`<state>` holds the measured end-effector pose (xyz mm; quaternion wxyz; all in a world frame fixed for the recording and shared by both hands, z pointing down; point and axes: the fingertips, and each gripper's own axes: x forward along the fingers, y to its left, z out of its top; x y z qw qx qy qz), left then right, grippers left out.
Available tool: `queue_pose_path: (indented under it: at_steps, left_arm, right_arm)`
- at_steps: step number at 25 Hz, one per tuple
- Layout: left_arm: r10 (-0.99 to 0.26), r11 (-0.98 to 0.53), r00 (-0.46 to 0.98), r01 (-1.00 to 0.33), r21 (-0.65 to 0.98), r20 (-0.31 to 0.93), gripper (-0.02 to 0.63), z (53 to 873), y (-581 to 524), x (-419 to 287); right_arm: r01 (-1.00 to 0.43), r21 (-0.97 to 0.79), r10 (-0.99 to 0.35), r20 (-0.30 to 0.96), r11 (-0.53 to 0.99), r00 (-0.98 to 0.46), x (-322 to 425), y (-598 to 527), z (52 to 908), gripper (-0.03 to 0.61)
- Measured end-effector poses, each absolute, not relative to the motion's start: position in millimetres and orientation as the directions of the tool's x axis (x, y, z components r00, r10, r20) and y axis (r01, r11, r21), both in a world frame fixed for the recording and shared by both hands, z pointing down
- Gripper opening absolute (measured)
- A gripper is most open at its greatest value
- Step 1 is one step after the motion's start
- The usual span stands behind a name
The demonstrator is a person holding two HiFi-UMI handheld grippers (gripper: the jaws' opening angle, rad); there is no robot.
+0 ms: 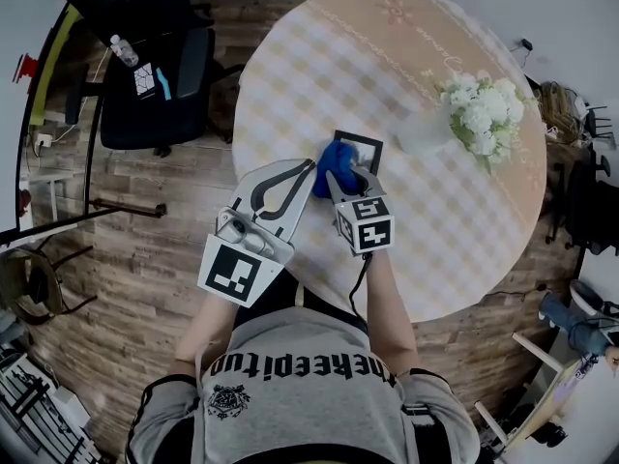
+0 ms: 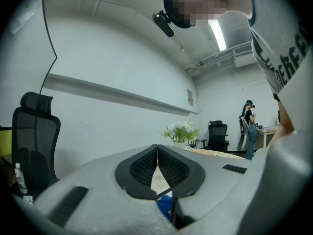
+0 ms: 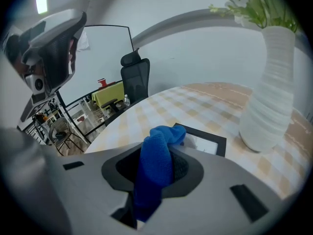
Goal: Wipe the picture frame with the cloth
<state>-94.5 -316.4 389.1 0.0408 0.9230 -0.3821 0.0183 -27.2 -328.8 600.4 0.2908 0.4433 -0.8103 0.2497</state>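
A small black picture frame (image 1: 360,144) lies flat on the round checked table (image 1: 455,230); in the right gripper view the frame (image 3: 208,137) sits just past the jaws. A blue cloth (image 1: 336,165) rests against the frame's near left part. My right gripper (image 1: 349,175) is shut on the cloth (image 3: 156,163), which bunches up between the jaws. Just left of the cloth, my left gripper (image 1: 309,166) is shut with its tips (image 2: 157,146) touching and nothing held between them.
A white ribbed vase (image 3: 268,94) with white flowers (image 1: 484,112) stands right of the frame, close by. A black office chair (image 1: 155,75) stands on the wooden floor at the left. A person (image 2: 249,126) stands far across the room.
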Motion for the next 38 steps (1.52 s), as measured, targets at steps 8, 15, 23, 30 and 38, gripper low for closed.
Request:
queue_pose_path:
  at_steps: [8,15,23,30,38]
  left_arm:
    - [-0.705,-0.703,0.706,-0.708,0.064,0.062,0.018,387.9,-313.2,-94.0]
    - [-0.711,-0.697,0.7,-0.714,0.073,0.062,0.018,386.8,-307.9,-90.0]
    - [-0.717,-0.692,0.694,-0.72,0.057,0.061,0.018,380.7,-298.9,-80.9]
    - [-0.711,-0.7,0.702,-0.713,0.052,0.054,0.018,376.7,-290.2,-64.5]
    - [-0.71,-0.7,0.702,-0.713,0.049,0.059,0.018,376.1,-279.9,-53.8]
  right_arm:
    - [-0.846,-0.17,-0.537,0.705,0.505,-0.463,-30.8,-314.5,603.0,0.092]
    - [-0.831,-0.182,-0.517,0.707,0.526,-0.482,-32.0,-296.0,603.0,0.092]
    - [-0.864,-0.132,-0.554,0.719,0.485,-0.421,3.7,-294.0,604.1,0.091]
    - [-0.891,-0.114,-0.591,0.71,0.439,-0.382,41.1,-289.2,596.2,0.092]
    - [-0.903,-0.122,-0.606,0.704,0.412,-0.372,64.6,-277.1,594.2,0.092]
